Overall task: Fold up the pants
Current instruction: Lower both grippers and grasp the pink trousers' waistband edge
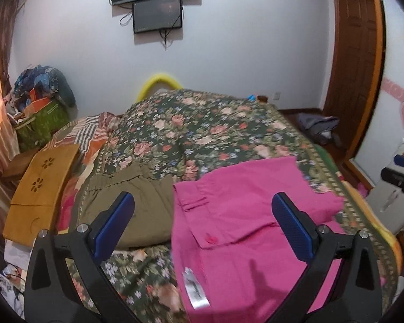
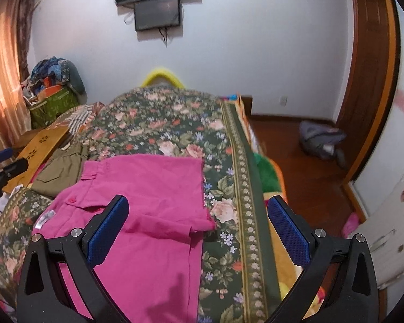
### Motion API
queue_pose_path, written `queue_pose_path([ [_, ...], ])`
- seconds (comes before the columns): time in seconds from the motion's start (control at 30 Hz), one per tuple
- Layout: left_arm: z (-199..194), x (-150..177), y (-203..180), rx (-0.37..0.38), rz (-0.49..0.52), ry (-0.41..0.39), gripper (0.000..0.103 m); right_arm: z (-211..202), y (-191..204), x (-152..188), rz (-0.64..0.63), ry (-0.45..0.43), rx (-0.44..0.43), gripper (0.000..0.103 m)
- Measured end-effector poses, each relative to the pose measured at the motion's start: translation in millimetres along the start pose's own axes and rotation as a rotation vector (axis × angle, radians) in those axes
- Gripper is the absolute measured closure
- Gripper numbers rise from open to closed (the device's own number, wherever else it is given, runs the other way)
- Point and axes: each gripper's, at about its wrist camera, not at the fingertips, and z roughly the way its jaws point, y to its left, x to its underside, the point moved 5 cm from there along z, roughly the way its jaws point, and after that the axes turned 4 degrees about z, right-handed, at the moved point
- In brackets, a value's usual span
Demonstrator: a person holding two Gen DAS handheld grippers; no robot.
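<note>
Pink pants (image 1: 245,231) lay folded on floral bedspread (image 1: 202,134). Olive garment (image 1: 132,202) touched their left edge. Wooden tray (image 1: 40,188) beyond that. Left gripper (image 1: 203,224) and right gripper (image 2: 198,230) hovered wide, holding nothing.

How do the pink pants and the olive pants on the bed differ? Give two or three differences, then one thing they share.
The pink pants are bright; the olive pants are dull green-brown. The pink pants show a white label and lie under both open grippers; the olive pants lie to their left, near the wooden tray. The olive pants have a gathered waistband; the pink do not. Both rest on the floral bedspread.
</note>
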Motion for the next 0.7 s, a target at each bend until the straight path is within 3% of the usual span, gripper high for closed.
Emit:
queue_pose_path([
  [0.2, 55, -10, 21, -0.019, -0.026, 0.046, 0.000, 51, -11, -15, -0.031, 0.073, 0.038, 0.000],
  [0.33, 92, -12, 29, 0.022, -0.042, 0.087, 0.001, 82, -8, -27, -0.085, 0.080, 0.035, 0.000],
  [0.5, 142, -3, 38, 0.021, -0.033, 0.162, 0.014, 130, -3, -39, -0.101, 0.112, 0.000, 0.002],
  [0.7, 194, 15, 57, 0.036, -0.095, 0.267, 0.026, 180, 2, -37, -0.117, 0.176, -0.044, 0.007],
])
